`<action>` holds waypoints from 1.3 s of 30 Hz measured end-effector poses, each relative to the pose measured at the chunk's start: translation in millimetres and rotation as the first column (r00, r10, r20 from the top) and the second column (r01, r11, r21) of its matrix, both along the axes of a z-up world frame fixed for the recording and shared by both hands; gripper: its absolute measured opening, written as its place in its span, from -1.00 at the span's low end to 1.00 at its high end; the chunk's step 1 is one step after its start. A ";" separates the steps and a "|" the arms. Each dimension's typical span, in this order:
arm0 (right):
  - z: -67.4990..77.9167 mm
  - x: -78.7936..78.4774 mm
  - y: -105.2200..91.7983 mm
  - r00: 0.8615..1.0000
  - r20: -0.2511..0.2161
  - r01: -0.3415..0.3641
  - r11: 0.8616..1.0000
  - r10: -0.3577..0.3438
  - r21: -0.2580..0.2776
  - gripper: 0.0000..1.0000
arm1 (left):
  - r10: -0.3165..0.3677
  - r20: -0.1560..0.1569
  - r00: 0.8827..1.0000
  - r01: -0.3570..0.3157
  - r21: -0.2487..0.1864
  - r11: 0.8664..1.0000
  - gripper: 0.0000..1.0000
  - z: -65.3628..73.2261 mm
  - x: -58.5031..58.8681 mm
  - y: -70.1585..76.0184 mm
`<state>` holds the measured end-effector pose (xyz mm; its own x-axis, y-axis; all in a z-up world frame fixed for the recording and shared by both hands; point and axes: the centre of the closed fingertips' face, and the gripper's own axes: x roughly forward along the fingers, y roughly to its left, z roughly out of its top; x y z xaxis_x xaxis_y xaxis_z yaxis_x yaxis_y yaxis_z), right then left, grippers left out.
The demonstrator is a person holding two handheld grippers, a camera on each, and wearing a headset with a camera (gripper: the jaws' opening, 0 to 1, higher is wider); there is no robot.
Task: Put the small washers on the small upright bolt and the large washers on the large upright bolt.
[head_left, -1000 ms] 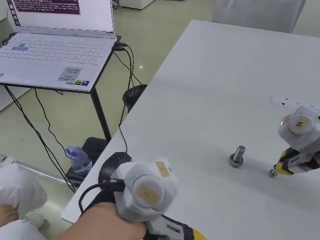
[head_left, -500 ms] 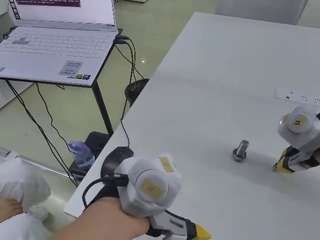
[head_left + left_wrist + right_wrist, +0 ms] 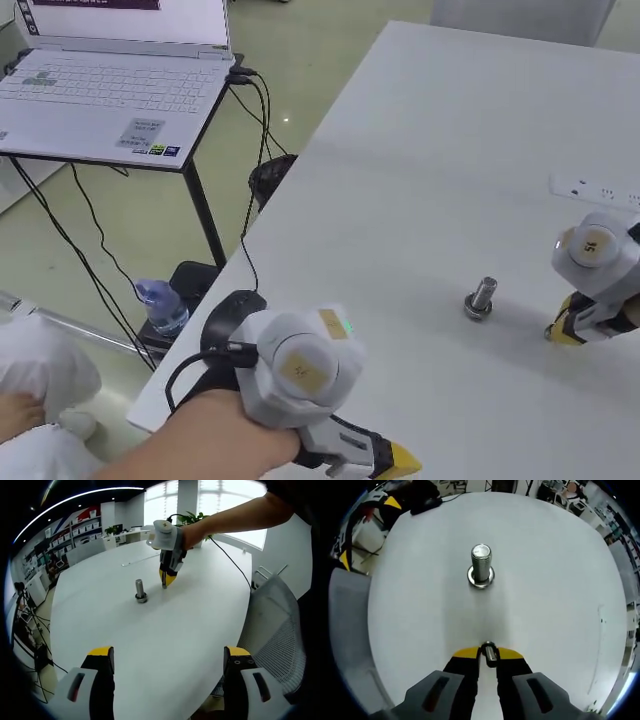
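Note:
The large bolt [image 3: 480,298] stands upright on the white table [image 3: 420,180], with a flat metal ring around its foot [image 3: 481,576]. My right gripper [image 3: 556,333] is low on the table to the bolt's right. In the right gripper view its yellow-tipped jaws [image 3: 488,655] are shut on the small upright bolt [image 3: 489,652]. My left gripper [image 3: 400,462] is at the table's near edge, a hand around its white body. In the left gripper view it [image 3: 168,655] is open with nothing between the jaws, facing the large bolt [image 3: 140,590] and the right gripper [image 3: 165,582].
A laptop [image 3: 110,90] sits on a stand left of the table, with cables [image 3: 255,130] hanging and a water bottle [image 3: 160,305] on the floor. A white power strip [image 3: 590,190] lies at the far right. A mesh chair [image 3: 280,625] stands beside the table.
The head camera has shifted. The small bolt, seen just off the right gripper's tips a second ago, now sits between them. The left gripper has come a little further into view.

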<state>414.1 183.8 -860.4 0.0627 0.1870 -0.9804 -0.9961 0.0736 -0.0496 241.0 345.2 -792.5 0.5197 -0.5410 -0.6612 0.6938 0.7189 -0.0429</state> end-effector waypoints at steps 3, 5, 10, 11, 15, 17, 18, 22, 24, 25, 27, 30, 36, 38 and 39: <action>0.1 0.0 -0.1 1.000 0.000 0.000 1.000 0.000 0.002 -0.73 | -0.002 -0.001 1.000 0.002 0.001 1.000 0.80 0.5 -0.4 0.0; 0.1 -0.1 -0.2 1.000 0.002 0.000 1.000 0.000 0.002 -0.73 | -0.004 -0.002 1.000 0.004 0.004 1.000 0.80 0.3 -0.8 0.1; -0.1 -0.3 -0.2 1.000 0.001 0.003 1.000 -0.003 0.002 -0.73 | -0.003 -0.003 1.000 0.003 0.003 1.000 0.79 0.3 -0.8 0.9; 0.0 -0.2 -0.1 1.000 0.001 0.003 1.000 -0.003 0.003 -0.73 | -0.003 -0.003 1.000 0.003 0.003 1.000 0.79 0.3 -0.6 1.0; 2.2 2.8 1.8 1.000 0.015 0.005 1.000 -0.005 0.018 -0.67 | 0.000 -0.003 1.000 0.000 0.002 1.000 0.80 0.4 -0.3 1.5; 4.1 4.2 2.5 1.000 0.023 0.003 1.000 -0.004 0.028 -0.61 | -0.001 -0.001 1.000 0.001 0.004 1.000 0.80 0.0 0.0 1.7; 5.1 5.1 2.3 1.000 0.028 0.002 1.000 -0.003 0.030 -0.59 | 0.001 0.002 1.000 -0.001 0.003 1.000 0.80 0.1 0.6 1.7; 12.8 7.7 2.2 0.999 0.049 0.017 0.997 -0.020 0.075 -0.46 | 0.001 0.006 1.000 -0.001 0.005 1.000 0.81 -0.3 1.5 1.5; 17.4 6.6 1.3 0.998 0.046 0.043 0.993 -0.048 0.107 -0.40 | 0.000 0.005 1.000 0.000 0.005 1.000 0.81 -1.0 2.3 1.1; 20.1 5.6 0.6 0.997 0.047 0.050 0.991 -0.056 0.125 -0.39 | 0.000 0.006 1.000 0.000 0.004 1.000 0.81 -1.1 2.8 0.8; 24.4 3.3 -1.2 0.996 0.055 0.055 0.987 -0.064 0.149 -0.33 | 0.003 0.011 1.000 -0.003 0.001 1.000 0.81 -0.4 4.7 0.3; 30.0 -0.7 -1.5 0.994 0.056 0.077 0.977 -0.090 0.196 -0.29 | 0.010 0.018 1.000 -0.010 -0.004 1.000 0.81 0.3 6.9 0.5; 43.8 -10.0 -4.1 0.986 0.081 0.118 0.945 -0.149 0.306 -0.16 | 0.021 0.025 0.999 -0.021 -0.006 1.000 0.81 0.1 8.6 1.5; 49.1 -15.7 -4.7 0.983 0.077 0.132 0.928 -0.168 0.348 -0.10 | 0.023 0.025 0.999 -0.023 -0.002 1.000 0.81 -1.3 8.8 2.1; 51.1 -17.9 -5.8 0.981 0.075 0.141 0.922 -0.179 0.360 -0.09 | 0.021 0.020 1.000 -0.021 0.001 1.000 0.80 -2.2 8.0 2.1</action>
